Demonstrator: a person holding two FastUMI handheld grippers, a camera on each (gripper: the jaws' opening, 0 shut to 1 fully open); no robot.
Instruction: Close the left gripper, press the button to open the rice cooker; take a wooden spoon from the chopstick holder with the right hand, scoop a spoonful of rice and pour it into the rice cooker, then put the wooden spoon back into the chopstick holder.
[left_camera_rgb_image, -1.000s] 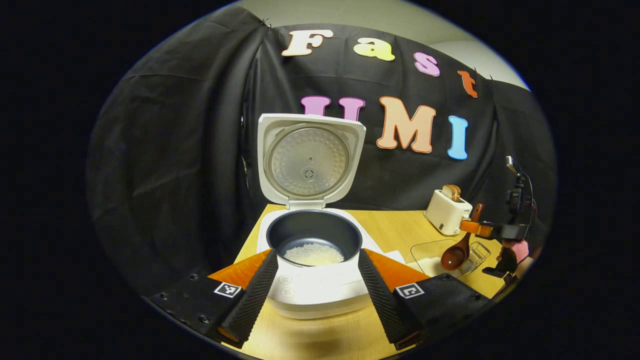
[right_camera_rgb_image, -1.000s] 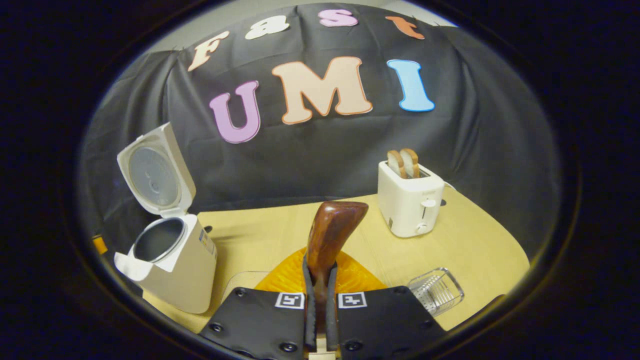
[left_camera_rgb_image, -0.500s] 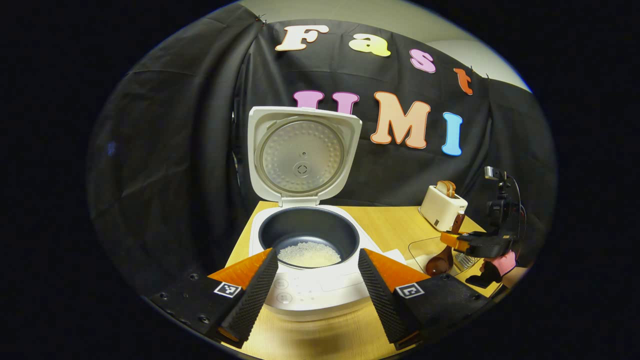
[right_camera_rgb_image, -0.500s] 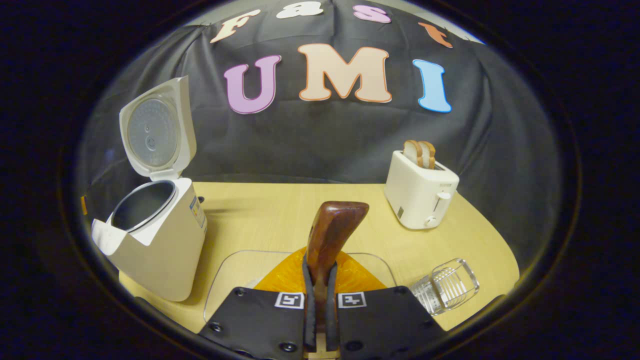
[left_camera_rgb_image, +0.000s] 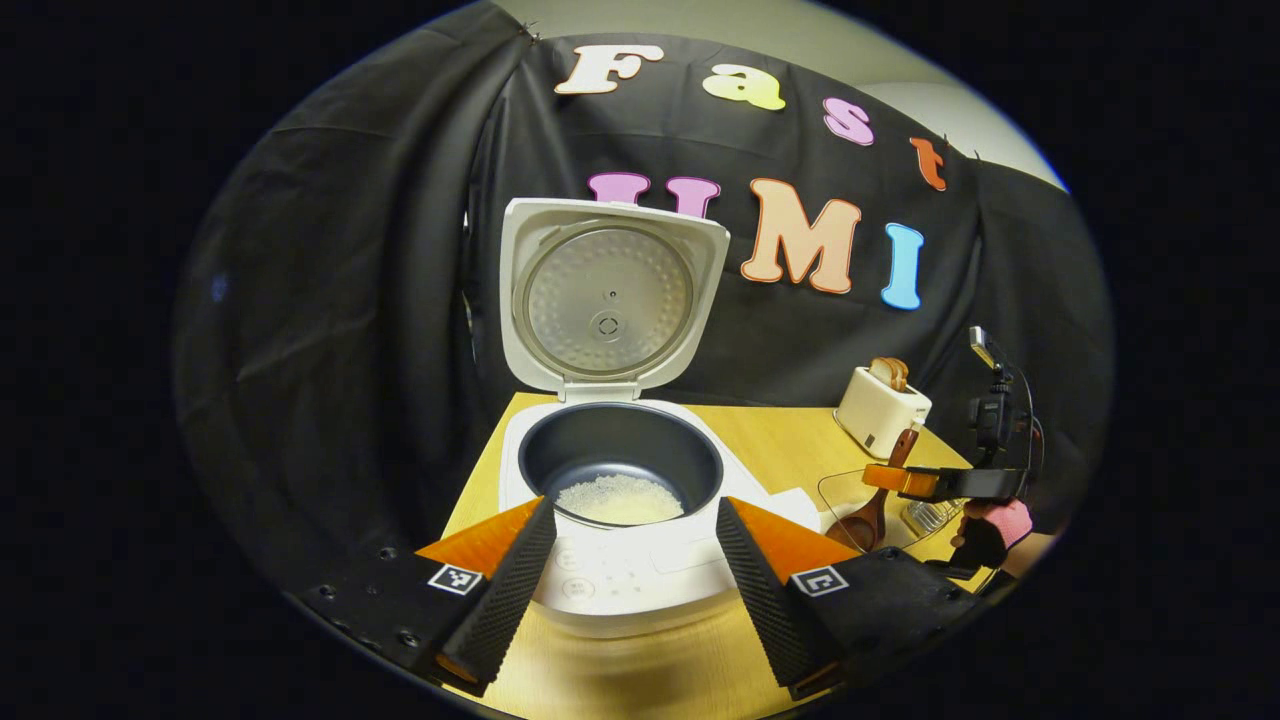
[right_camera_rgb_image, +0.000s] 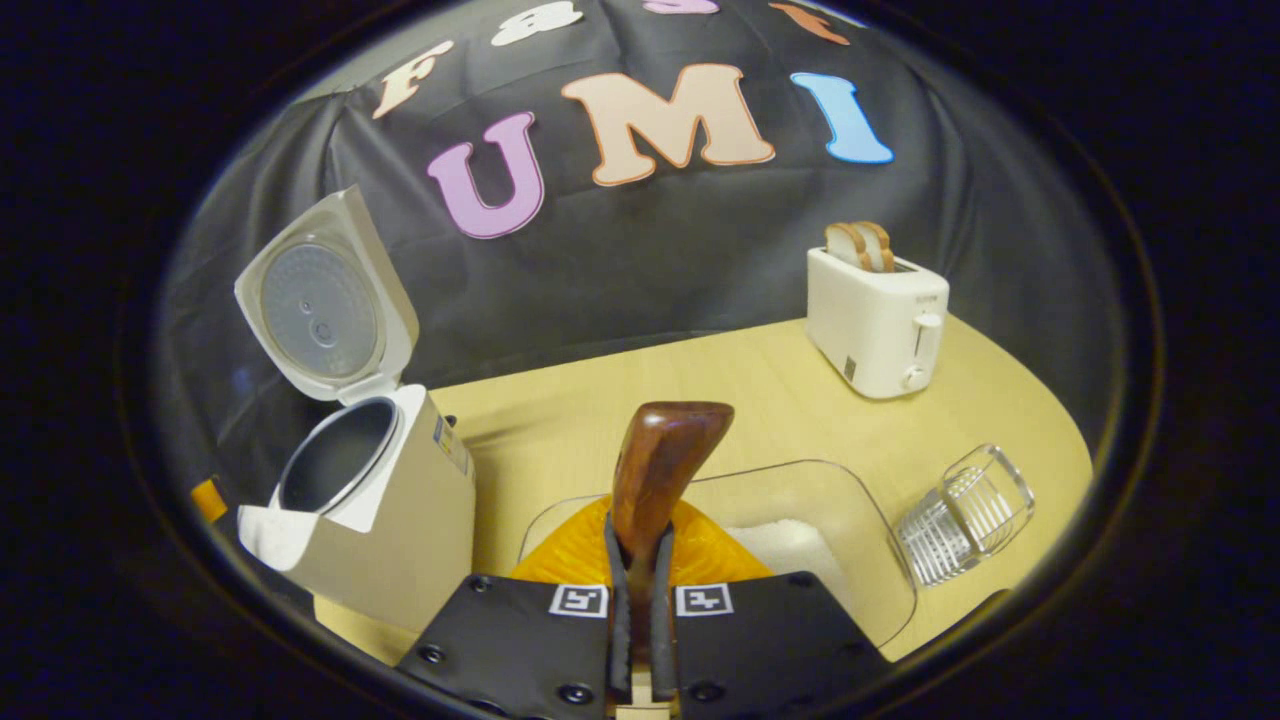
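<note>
The white rice cooker (left_camera_rgb_image: 620, 560) stands with its lid (left_camera_rgb_image: 608, 300) raised, and a thin layer of rice (left_camera_rgb_image: 620, 498) lies in its dark pot. My left gripper (left_camera_rgb_image: 637, 590) is open just in front of the cooker, holding nothing. My right gripper (right_camera_rgb_image: 640, 620) is shut on the handle of the wooden spoon (right_camera_rgb_image: 660, 465). In the left gripper view the spoon (left_camera_rgb_image: 868, 515) hangs bowl-down from the right gripper (left_camera_rgb_image: 905, 480) over the clear rice tray (left_camera_rgb_image: 840, 485). I cannot tell whether the bowl touches the rice. The chopstick holder (right_camera_rgb_image: 965, 515) stands right of the tray (right_camera_rgb_image: 860, 500).
A white toaster (right_camera_rgb_image: 880, 315) with bread slices stands at the back right of the wooden table (right_camera_rgb_image: 640, 400). The cooker (right_camera_rgb_image: 370, 510) stands left of the tray. A hand (left_camera_rgb_image: 990, 530) holds the right gripper near the table's right edge.
My right gripper has lowered the spoon toward the clear tray and tilted, so the tray and holder show more fully. The left gripper has stayed open in front of the cooker.
</note>
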